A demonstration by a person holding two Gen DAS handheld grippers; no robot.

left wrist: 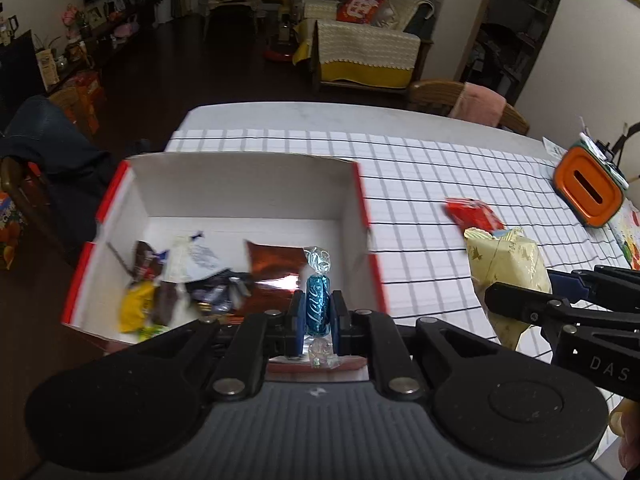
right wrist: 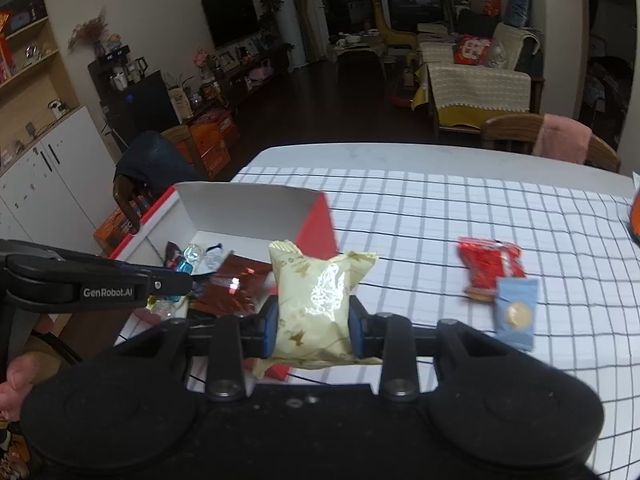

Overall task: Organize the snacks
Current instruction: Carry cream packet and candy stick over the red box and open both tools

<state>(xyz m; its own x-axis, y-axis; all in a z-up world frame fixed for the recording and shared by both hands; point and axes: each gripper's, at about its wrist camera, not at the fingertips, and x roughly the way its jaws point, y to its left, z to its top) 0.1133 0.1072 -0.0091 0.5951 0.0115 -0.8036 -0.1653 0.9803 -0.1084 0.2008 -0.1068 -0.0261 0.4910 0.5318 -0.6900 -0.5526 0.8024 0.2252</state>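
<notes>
Over box [left wrist: 240, 184] near rim: left tool [left wrist: 318, 312] clamps blue candy [left wrist: 318, 304]; right tool [right wrist: 314, 320] clamps cream packet [right wrist: 316, 300], seemingly beside box.

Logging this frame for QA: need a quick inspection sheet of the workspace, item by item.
Surface: table with white grid-check cloth.
Job's things: open red-and-white box holding mixed wrapped snacks; red packet and pale blue packet lie on the cloth, outside the box.
Clutter: orange-lidded container at the table's far right.
Grippers: left gripper shut on blue candy over the box; right gripper shut on cream packet beside the box.
Cables: nothing seen.
Surroundings: living room, sofa, TV, wooden chairs at the table.
</notes>
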